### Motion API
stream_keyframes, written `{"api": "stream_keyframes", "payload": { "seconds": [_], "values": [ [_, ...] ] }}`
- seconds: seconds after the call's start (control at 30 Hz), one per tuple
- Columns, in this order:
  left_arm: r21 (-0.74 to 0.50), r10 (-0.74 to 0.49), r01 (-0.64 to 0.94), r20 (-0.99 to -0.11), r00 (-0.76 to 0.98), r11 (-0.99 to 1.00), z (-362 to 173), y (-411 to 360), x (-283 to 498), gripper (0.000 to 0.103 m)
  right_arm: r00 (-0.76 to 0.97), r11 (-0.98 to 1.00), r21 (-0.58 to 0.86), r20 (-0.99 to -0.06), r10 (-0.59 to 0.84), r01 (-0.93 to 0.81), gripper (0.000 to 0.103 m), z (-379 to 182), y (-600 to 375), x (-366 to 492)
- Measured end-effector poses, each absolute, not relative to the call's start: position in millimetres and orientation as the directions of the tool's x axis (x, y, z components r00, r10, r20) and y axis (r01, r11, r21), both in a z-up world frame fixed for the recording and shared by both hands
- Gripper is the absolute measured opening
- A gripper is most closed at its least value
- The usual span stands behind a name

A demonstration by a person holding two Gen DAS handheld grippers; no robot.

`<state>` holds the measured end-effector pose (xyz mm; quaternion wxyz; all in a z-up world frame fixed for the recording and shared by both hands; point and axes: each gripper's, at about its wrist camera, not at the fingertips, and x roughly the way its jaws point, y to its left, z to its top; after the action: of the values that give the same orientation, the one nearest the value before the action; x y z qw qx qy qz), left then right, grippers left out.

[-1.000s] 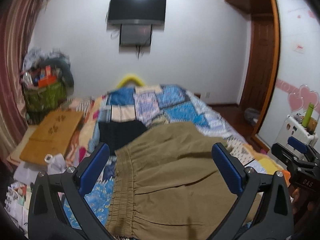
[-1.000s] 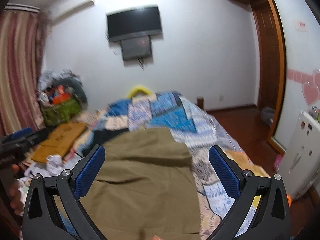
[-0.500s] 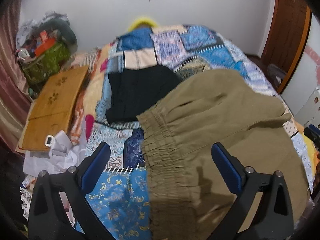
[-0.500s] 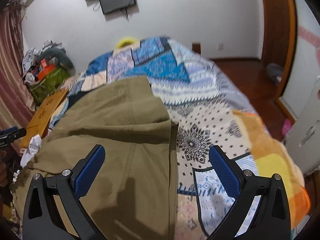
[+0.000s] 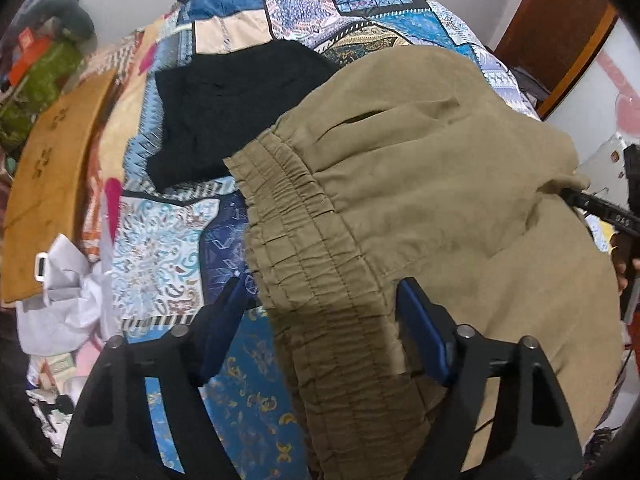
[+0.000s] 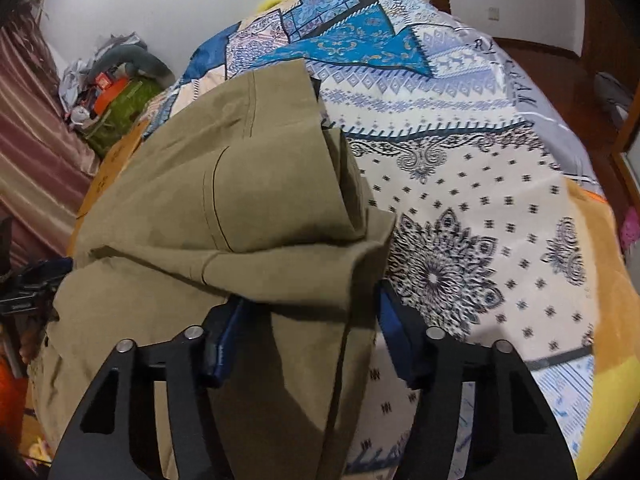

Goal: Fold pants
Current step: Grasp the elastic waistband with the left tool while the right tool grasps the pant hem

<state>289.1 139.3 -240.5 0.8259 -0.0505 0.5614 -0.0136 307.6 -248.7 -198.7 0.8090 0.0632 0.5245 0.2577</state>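
Observation:
Olive-khaki pants [image 5: 420,184] lie across the patchwork bedspread [image 5: 160,240], elastic waistband at the left. My left gripper [image 5: 320,320] is low over the waistband [image 5: 312,264], jaws partly closed with the band between them. In the right wrist view the pants' leg end [image 6: 248,200] is folded over itself. My right gripper [image 6: 312,320] straddles the leg fabric near its right edge, jaws narrowed around it. Whether either pair of pads presses the cloth is hidden by the fabric.
A black garment [image 5: 232,112] lies on the bed beyond the waistband. A wooden board [image 5: 48,184] and white cloth [image 5: 64,296] sit left of the bed. A cluttered pile with a green bag [image 6: 120,108] is at the far left. A brown door [image 5: 560,32] is far right.
Both grippers have dropped from looking across the room down onto the pants. Their jaws have narrowed from wide open to around the waistband and the leg fabric.

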Motion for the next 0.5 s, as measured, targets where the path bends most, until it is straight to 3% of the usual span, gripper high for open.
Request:
{"api": "stream_keyframes", "payload": {
  "seconds": [0.07, 0.13, 0.27, 0.5],
  "values": [
    [-0.116, -0.094, -0.037, -0.925, 0.369, 0.993, -241, 141, 291, 0.071, 0.302, 0.848, 0.387, -0.812, 0.5, -0.362, 0.042, -198, -247, 306],
    [-0.114, -0.094, -0.031, -0.921, 0.379, 0.993, -240, 140, 290, 0.065, 0.309, 0.856, 0.361, -0.821, 0.48, -0.37, 0.037, -196, -242, 311],
    [-0.022, -0.026, 0.013, -0.9, 0.436, 1.0, -234, 131, 285, 0.06, 0.321, 0.866, 0.312, -0.835, 0.446, -0.391, 0.016, -194, -236, 312],
    [0.002, 0.011, -0.022, -0.897, 0.442, 1.0, -238, 133, 290, 0.06, 0.338, 0.894, 0.221, -0.869, 0.361, -0.389, 0.012, -196, -227, 317]
  ]
}}
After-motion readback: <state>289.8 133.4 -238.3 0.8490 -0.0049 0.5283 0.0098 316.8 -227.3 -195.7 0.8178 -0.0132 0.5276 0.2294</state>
